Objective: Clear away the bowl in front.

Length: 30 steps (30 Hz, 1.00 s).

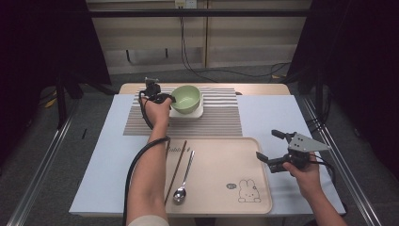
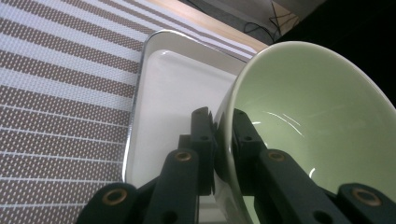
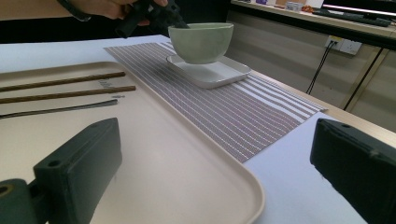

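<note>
A pale green bowl (image 1: 185,98) hangs just above a white square dish (image 1: 195,113) on the striped placemat (image 1: 221,117) at the back of the table. My left gripper (image 1: 165,99) is shut on the bowl's left rim; in the left gripper view the jaws pinch the rim of the bowl (image 2: 308,112), one inside and one outside, over the dish (image 2: 173,93). My right gripper (image 1: 272,148) stands open over the right edge of the beige tray (image 1: 221,165), with nothing between its jaws. The right gripper view shows the bowl (image 3: 201,42) lifted slightly off the dish (image 3: 210,72).
On the tray's left part lie a pair of dark chopsticks (image 1: 176,169) and a metal spoon (image 1: 181,190). A rabbit drawing (image 1: 248,190) marks the tray's front right. The blue-white tabletop (image 1: 268,113) shows beside the mat. Cables run on the floor behind the table.
</note>
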Each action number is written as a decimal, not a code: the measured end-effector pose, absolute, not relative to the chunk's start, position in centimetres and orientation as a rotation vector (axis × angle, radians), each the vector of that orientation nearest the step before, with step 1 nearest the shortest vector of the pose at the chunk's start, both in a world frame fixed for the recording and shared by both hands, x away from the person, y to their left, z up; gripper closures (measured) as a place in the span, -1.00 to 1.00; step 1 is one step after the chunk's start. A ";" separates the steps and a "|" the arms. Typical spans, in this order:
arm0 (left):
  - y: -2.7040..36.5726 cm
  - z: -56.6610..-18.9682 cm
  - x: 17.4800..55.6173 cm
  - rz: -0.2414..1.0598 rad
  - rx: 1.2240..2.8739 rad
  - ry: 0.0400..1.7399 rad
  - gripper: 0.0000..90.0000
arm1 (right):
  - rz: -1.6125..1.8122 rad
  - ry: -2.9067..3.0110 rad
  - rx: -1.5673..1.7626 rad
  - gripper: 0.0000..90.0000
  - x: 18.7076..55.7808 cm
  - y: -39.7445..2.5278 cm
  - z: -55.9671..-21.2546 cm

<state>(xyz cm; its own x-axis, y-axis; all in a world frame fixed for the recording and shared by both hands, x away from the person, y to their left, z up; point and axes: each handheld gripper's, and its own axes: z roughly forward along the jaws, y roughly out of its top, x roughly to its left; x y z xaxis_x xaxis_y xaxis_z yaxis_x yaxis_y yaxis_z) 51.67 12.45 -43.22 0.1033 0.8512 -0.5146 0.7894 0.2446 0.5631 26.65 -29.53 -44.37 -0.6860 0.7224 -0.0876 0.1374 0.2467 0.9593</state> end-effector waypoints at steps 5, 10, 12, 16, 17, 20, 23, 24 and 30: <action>12.7 -42.3 51.0 0.056 1.576 1.642 0.83 | 1.458 1.995 0.778 -0.96 26.7 -29.5 -44.4; 12.8 -41.9 50.1 0.018 1.608 1.612 0.83 | 1.458 1.996 0.776 -0.96 26.7 -29.5 -44.4; 12.9 -41.8 49.8 0.013 1.629 1.597 0.83 | 1.460 2.004 0.774 -0.96 26.7 -29.5 -44.4; 12.9 -41.5 48.9 -0.015 1.668 1.559 0.83 | 1.460 2.002 0.780 -0.96 26.7 -29.5 -44.4; 12.9 -41.4 48.7 -0.026 1.681 1.548 0.83 | 1.457 2.007 0.773 -0.96 26.7 -29.5 -44.4; 12.7 -41.1 48.0 -0.042 1.712 1.524 0.83 | 1.458 2.002 0.778 -0.96 26.7 -29.5 -44.4; 12.4 -41.0 47.3 -0.069 1.745 1.492 0.83 | 1.459 2.003 0.779 -0.96 26.7 -29.5 -44.4; 12.4 -41.0 47.1 -0.075 1.762 1.481 0.83 | 1.456 2.007 0.772 -0.96 26.7 -29.5 -44.4; 11.8 -41.3 45.8 -0.129 1.827 1.443 0.84 | 1.462 2.007 0.771 -0.96 26.7 -29.4 -44.4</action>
<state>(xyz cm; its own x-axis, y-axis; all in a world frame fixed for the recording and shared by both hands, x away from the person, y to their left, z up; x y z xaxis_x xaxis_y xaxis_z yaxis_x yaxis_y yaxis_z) 45.81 11.75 -41.25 0.3477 0.7789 -0.5219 0.8594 -0.0422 0.5096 26.70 -29.43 -44.40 -0.6937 0.7149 -0.0881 0.1353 0.2495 0.9589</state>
